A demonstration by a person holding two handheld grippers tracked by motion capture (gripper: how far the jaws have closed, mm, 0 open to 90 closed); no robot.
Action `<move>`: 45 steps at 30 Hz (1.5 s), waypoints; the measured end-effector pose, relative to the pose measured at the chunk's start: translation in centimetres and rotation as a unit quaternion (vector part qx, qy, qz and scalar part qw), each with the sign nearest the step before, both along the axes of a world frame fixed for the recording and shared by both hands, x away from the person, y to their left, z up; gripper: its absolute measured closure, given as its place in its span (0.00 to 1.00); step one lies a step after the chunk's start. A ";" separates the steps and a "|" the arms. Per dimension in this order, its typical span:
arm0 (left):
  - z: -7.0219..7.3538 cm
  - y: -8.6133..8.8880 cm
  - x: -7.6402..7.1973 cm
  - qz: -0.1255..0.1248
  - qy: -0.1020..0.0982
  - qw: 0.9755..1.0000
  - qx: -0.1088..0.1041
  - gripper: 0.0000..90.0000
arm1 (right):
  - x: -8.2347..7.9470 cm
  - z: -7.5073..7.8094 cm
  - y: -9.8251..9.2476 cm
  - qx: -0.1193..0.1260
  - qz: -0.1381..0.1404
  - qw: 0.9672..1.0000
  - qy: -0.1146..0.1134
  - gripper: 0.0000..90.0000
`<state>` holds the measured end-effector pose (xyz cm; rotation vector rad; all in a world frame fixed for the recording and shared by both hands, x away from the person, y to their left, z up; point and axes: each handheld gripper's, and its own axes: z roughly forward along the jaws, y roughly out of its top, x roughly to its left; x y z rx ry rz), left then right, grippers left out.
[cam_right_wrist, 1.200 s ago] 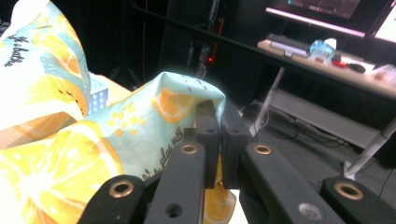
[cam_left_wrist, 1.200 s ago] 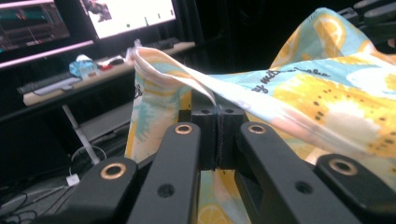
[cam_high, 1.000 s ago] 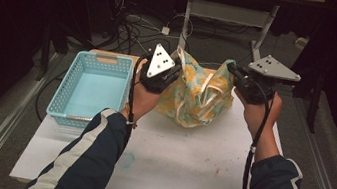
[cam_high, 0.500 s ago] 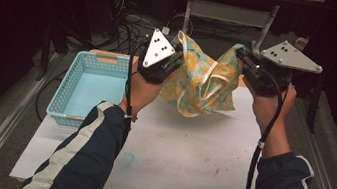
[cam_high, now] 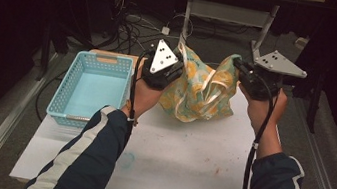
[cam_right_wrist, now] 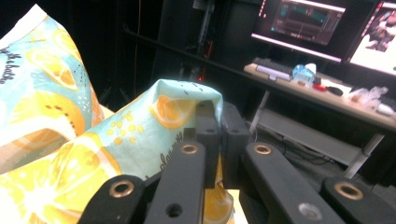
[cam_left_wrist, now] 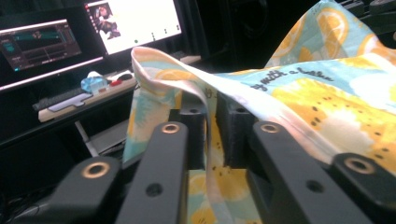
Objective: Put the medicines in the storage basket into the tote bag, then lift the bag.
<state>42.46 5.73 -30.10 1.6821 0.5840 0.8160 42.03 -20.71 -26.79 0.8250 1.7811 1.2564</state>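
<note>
- Lemon-print cloth bag [cam_high: 202,89] hangs above the table [cam_high: 170,170], held between both grippers, right of the blue basket [cam_high: 89,87].
- Left gripper [cam_left_wrist: 211,123]: jaws have just been easing apart, fabric between them, pads apparently still pinching.
- Right gripper [cam_right_wrist: 215,128] is clamped on the bag's rim.
- Judgement: lifted and spread; placing remains.
- Gripper views show monitors [cam_left_wrist: 133,21] behind; the high view shows the basket.

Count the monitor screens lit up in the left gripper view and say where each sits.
2. One dark-themed screen at the upper left edge, and a brighter white screen just right of it, both above the desk. Others may be hidden behind the lemon-print bag.
</note>
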 end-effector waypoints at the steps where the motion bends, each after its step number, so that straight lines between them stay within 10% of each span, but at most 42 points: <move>1: -0.2 0.0 0.1 0.000 0.003 1.000 0.001 0.85 | 0.1 -0.3 0.0 0.000 -0.002 1.000 0.002 1.00; 17: -3.5 1.1 0.9 0.027 0.048 0.998 0.041 0.58 | 1.5 -4.0 0.0 -0.015 -0.018 0.999 0.035 0.96; 24: -4.2 1.0 1.5 0.050 0.058 0.996 0.055 0.53 | 1.6 -5.2 0.5 -0.020 -0.018 0.999 0.043 0.65; 45: -4.2 3.0 1.8 0.076 0.064 0.994 0.052 0.40 | 0.4 -5.6 0.2 -0.004 -0.002 0.999 0.043 0.35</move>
